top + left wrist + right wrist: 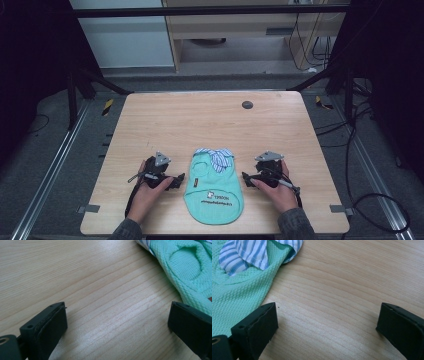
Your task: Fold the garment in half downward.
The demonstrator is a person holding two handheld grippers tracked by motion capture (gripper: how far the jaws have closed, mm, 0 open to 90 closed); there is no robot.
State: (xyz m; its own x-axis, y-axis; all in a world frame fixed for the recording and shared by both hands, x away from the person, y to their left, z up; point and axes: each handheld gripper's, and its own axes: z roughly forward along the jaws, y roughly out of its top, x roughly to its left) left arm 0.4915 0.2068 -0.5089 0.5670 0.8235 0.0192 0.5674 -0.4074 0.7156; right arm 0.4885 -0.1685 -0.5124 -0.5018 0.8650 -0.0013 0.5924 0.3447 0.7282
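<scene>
A: Lying flat near the front edge of the wooden table (150, 120) is a small mint-green garment (212, 192), a knitted vest-like piece with a striped blue-and-white collar (216, 156) at its far end and a white printed label near its rounded near hem.

B: Where do the tools sit?

A: One on each side of it. The left gripper (176, 181) rests on the table just beside the garment's left edge, held in the person's left hand (147, 192). The right gripper (247, 178) sits just beside the right edge, in the right hand (277, 192).

B: Are they gripping anything?

A: No. In the left gripper view the two black jaws stand wide apart with bare wood between them; the green knit (190, 272) lies beyond the right-hand jaw, close to it, though I cannot tell if it touches. In the right gripper view the jaws are likewise spread, bare table between them, and the knit (237, 297) with its striped collar (249, 252) lies by the left-hand jaw.

B: Anything else on the table?

A: A small dark round disc (247, 104) near the far edge, well apart from the garment.
</scene>
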